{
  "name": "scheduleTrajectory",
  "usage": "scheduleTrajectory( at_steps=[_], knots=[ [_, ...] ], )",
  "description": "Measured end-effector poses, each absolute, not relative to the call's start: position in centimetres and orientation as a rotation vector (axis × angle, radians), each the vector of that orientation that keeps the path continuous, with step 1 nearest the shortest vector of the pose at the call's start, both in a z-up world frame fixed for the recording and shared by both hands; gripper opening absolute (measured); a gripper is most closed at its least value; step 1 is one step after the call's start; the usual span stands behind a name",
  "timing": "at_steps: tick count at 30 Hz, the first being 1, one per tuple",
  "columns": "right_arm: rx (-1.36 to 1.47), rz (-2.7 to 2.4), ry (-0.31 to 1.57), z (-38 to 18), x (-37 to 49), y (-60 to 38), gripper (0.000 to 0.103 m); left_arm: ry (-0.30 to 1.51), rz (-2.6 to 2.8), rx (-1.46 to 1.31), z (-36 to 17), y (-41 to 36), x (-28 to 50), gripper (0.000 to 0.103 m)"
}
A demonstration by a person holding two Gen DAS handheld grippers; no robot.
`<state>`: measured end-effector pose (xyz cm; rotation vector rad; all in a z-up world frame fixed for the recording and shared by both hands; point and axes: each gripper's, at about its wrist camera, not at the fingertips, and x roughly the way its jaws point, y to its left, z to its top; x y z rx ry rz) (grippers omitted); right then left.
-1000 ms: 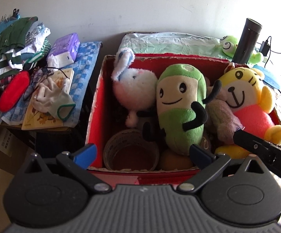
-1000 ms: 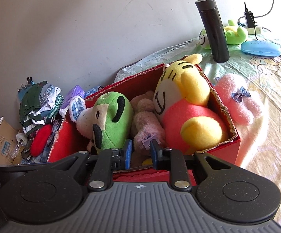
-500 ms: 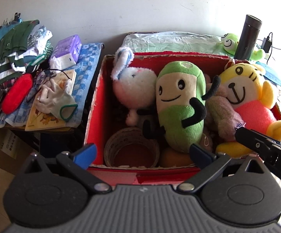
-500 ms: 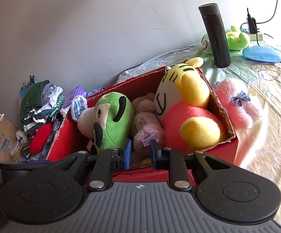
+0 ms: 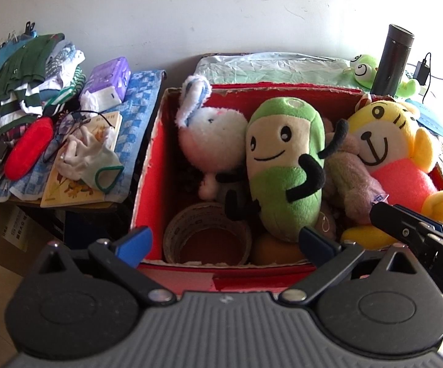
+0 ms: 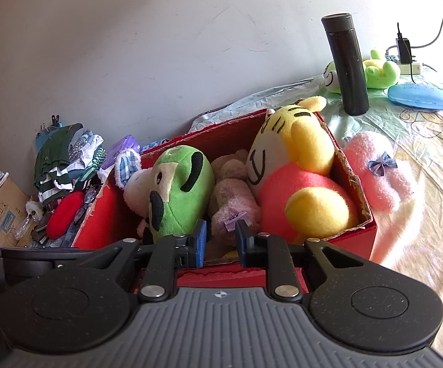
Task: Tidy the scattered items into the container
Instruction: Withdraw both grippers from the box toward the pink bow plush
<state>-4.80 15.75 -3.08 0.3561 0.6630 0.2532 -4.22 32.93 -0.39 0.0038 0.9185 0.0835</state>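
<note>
Nearby, black flask (image 6: 345, 64) upright, pink plush (image 6: 377, 170) beside red box (image 6: 357, 184) — clothes pile (image 5: 34, 70) apart.

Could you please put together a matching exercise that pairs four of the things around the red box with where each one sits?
Things:
1. green plush
2. tape roll
3. pink plush
4. black flask

Places:
A. standing upright on the bedsheet beyond the box
B. lying outside the red box, against its side wall
C. inside the box, between the white rabbit plush and the yellow tiger plush
D. inside the box, in the near corner below the rabbit

Pairs: 1-C, 2-D, 3-B, 4-A
</note>
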Motion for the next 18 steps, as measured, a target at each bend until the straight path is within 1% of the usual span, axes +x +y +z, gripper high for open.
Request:
scheduleTrajectory(
  at_steps=[8,9,14,18],
  knots=[
    [0.341,0.357,0.688,-2.7,-4.5,14.7,0.023,0.906,0.165,-0.035,0.5,31.8,-4.4,0.101],
    [0.332,0.368,0.68,-2.5,-4.6,14.4,0.024,0.907,0.179,-0.042,0.7,31.7,-4.4,0.101],
    [0.318,0.435,0.623,-1.4,-5.3,12.1,0.025,0.91,0.228,-0.112,1.8,30.9,-4.6,0.101],
    [0.322,0.478,0.593,-0.8,-5.6,10.1,0.025,0.871,0.242,-0.12,3.1,29.3,-5.4,0.101]
  ],
)
